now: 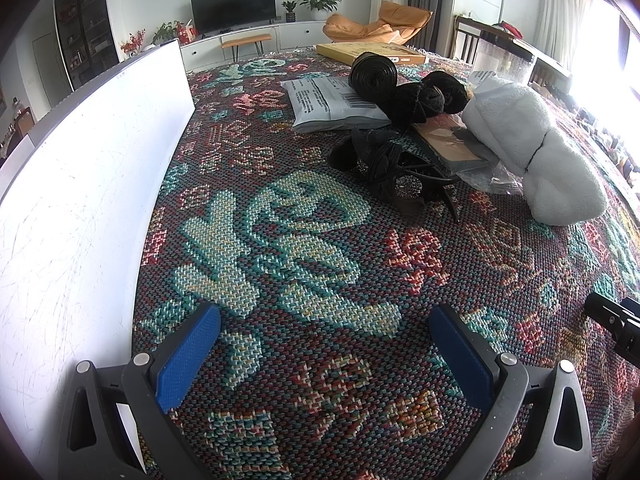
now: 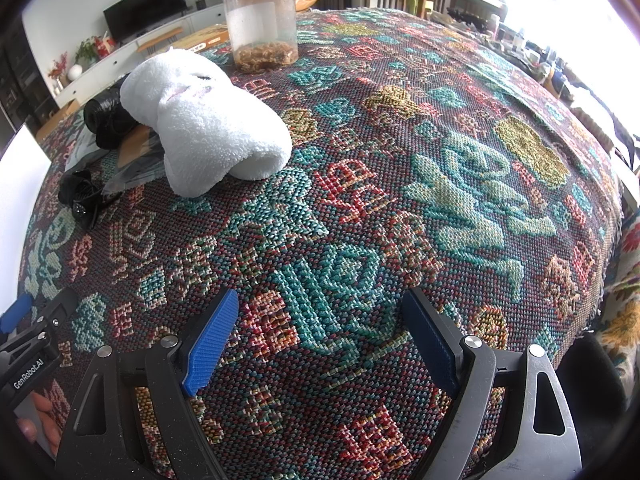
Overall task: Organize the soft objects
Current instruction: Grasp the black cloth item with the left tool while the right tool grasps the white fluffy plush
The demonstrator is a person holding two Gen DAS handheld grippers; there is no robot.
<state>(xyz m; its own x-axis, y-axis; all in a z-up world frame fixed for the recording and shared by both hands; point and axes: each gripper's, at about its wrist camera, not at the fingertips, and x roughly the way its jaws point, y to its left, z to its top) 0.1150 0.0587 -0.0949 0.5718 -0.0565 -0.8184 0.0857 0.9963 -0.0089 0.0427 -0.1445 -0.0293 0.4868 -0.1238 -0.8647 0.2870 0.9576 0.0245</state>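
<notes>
A rolled white fluffy towel lies on the patterned woven tablecloth, far right in the left wrist view and upper left in the right wrist view. Beside it lie a black knotted cloth, a black bag roll and a black beaded bow piece. My left gripper is open and empty, low over the cloth, well short of the pile. My right gripper is open and empty over bare cloth, to the right of the towel.
A white board stands along the left edge. A grey mailer bag, a flat brown packet and a yellow box lie near the pile. A clear plastic jar stands behind the towel. The table edge drops off at right.
</notes>
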